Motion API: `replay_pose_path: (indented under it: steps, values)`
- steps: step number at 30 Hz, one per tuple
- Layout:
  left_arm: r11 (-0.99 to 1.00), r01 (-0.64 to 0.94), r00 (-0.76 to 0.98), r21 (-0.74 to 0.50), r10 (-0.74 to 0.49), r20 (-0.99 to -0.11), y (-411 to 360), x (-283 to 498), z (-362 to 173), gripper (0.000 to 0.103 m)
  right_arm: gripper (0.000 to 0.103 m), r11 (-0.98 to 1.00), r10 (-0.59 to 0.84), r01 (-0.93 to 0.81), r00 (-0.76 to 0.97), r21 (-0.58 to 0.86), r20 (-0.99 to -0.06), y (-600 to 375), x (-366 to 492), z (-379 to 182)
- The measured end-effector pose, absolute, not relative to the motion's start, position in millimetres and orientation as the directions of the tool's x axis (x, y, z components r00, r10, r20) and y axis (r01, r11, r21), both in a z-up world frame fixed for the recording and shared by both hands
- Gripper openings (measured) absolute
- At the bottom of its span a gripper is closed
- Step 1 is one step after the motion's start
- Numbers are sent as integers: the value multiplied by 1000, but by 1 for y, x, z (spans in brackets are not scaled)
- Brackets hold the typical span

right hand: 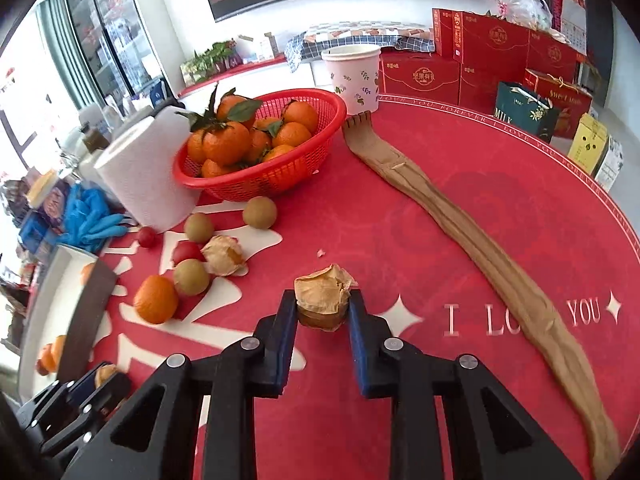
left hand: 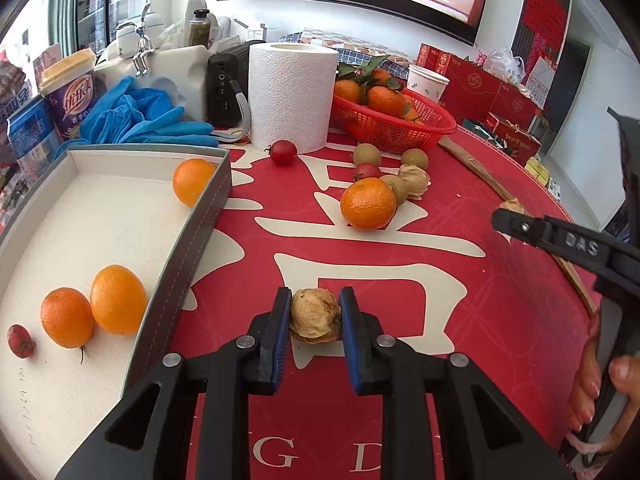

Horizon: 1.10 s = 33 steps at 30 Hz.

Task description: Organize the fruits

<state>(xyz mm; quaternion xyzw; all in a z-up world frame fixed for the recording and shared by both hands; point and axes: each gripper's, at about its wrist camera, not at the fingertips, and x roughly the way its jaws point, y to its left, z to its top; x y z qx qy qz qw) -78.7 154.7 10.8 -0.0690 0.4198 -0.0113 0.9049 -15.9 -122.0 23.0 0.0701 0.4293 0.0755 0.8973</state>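
My left gripper (left hand: pixel 315 312) is shut on a papery husked fruit (left hand: pixel 315 317) just above the red tablecloth, right of the grey-walled tray (left hand: pixel 192 236). The tray holds three orange fruits (left hand: pixel 118 299) and a small red one (left hand: pixel 21 341). My right gripper (right hand: pixel 323 308) is shut on another husked fruit (right hand: pixel 323 300); it also shows in the left wrist view (left hand: pixel 508 216) at the right. Loose on the cloth lie a mandarin (left hand: pixel 368 203), cherry tomatoes (left hand: pixel 283 152), green-brown round fruits (left hand: pixel 367 154) and a third husked fruit (right hand: pixel 224 255).
A red basket (right hand: pixel 320 120) of leafy mandarins stands at the back beside a paper towel roll (left hand: pixel 292 96) and a paper cup (right hand: pixel 354 78). A long wooden back scratcher (right hand: pixel 472 240) lies on the right. Blue gloves (left hand: pixel 144 120), drink cartons and red gift boxes (right hand: pixel 496 40) crowd the far edges.
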Motion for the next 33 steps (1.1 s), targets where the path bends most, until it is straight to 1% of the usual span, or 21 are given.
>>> replay_pose_path:
  steps: [4,8,14,21,33]
  values:
    - [993,-38,685,-116,-58,-726,151,-86,18,26,26,957,267,-101,673,272,-689,-126,-51,26]
    - [995,-54,718,-83,-19,-696,149,-89,26,26,26,929,347,-130,636,347,-689,-123,-51,22]
    - [993,-71,731,-91,-10,-682,152,-89,30,26,26,932,337,-125,643,341,-688,-124,-54,23]
    - [990,-106,723,-92,13,-691,160,-90,27,26,26,932,341,-136,637,335,-692,-124,-58,20]
    - [990,-119,725,-80,31,-688,161,-93,27,26,26,937,331,-136,634,320,-699,-121,-58,17]
